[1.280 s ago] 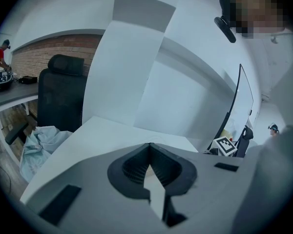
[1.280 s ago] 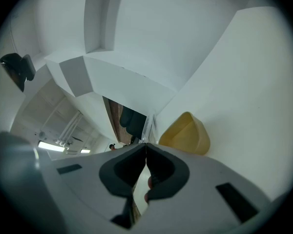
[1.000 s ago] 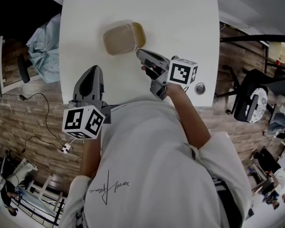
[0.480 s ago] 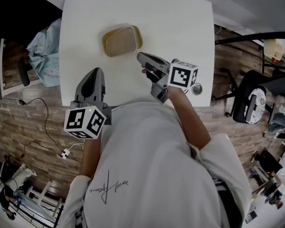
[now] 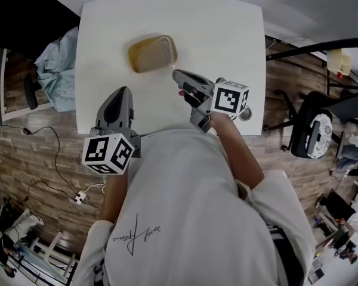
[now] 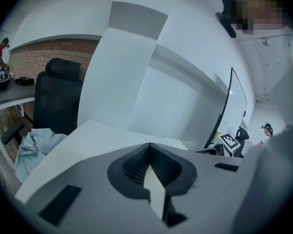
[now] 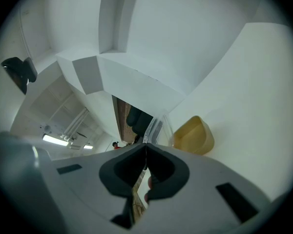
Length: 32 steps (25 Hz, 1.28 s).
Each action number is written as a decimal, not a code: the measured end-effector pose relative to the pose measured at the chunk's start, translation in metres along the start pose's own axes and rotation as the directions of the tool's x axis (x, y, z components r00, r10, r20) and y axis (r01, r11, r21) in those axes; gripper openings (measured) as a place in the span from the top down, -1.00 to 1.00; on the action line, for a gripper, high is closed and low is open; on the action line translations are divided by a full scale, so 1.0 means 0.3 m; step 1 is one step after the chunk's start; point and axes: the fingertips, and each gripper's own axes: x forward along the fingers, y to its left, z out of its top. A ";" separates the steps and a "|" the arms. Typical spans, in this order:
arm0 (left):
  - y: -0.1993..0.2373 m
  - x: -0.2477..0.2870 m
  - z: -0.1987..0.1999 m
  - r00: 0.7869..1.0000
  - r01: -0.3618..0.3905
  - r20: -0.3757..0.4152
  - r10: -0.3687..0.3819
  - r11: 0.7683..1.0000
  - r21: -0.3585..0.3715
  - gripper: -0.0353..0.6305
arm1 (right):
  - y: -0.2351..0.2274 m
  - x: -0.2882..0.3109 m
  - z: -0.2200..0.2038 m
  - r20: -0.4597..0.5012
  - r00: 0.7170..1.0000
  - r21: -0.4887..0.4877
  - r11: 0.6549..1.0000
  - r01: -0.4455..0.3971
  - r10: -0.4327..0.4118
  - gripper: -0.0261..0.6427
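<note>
Two shut grippers, one tub

Tan and open, the tub sits on the table's far half, long axis left to right. Nearer is the right gripper, tip just beside the tub's near right corner, jaws pinching a clear plastic edge, possibly a lid. Well apart, the left gripper hangs closed on nothing.

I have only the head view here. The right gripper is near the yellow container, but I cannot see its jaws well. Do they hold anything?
Observer: Yes. In the right gripper view the right gripper is shut on a thin clear plastic piece that sticks out past its tips, with the yellow container beyond it.
Operator: And the left one, is it empty?
Observer: Yes. In the left gripper view the left gripper has its jaws together with nothing between them, pointing over the white table.
</note>
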 end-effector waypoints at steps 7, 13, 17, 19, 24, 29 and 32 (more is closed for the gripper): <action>-0.026 -0.011 -0.007 1.000 0.011 0.007 -0.011 1.000 0.004 0.87 | 0.029 -0.024 0.007 0.006 1.000 -0.024 1.000 -0.009 0.009 0.89; -0.053 -0.022 -0.013 1.000 0.019 0.015 -0.019 1.000 0.008 0.87 | 0.051 -0.058 0.008 0.006 1.000 -0.046 0.999 0.004 -0.004 0.89; -0.066 -0.031 -0.015 1.000 0.024 0.020 -0.025 1.000 0.012 0.87 | 0.064 -0.072 0.003 0.008 1.000 -0.051 0.999 -0.009 0.010 0.89; -0.066 -0.035 -0.017 0.999 0.025 0.019 -0.025 1.000 0.012 0.87 | 0.071 -0.074 0.002 0.010 1.000 -0.055 0.998 -0.012 0.012 0.89; -0.078 -0.044 -0.033 1.000 0.027 0.016 -0.027 1.000 0.010 0.87 | 0.085 -0.095 -0.006 0.007 1.000 -0.060 0.998 -0.017 0.017 0.89; -0.089 -0.051 -0.045 1.000 0.027 0.013 -0.027 1.000 0.009 0.87 | 0.101 -0.117 -0.014 -0.015 1.000 -0.082 0.997 0.005 -0.007 0.89; -0.084 -0.058 -0.039 1.000 0.019 0.021 -0.019 1.000 0.006 0.87 | 0.118 -0.117 -0.013 -0.006 1.000 -0.081 0.997 -0.016 0.015 0.89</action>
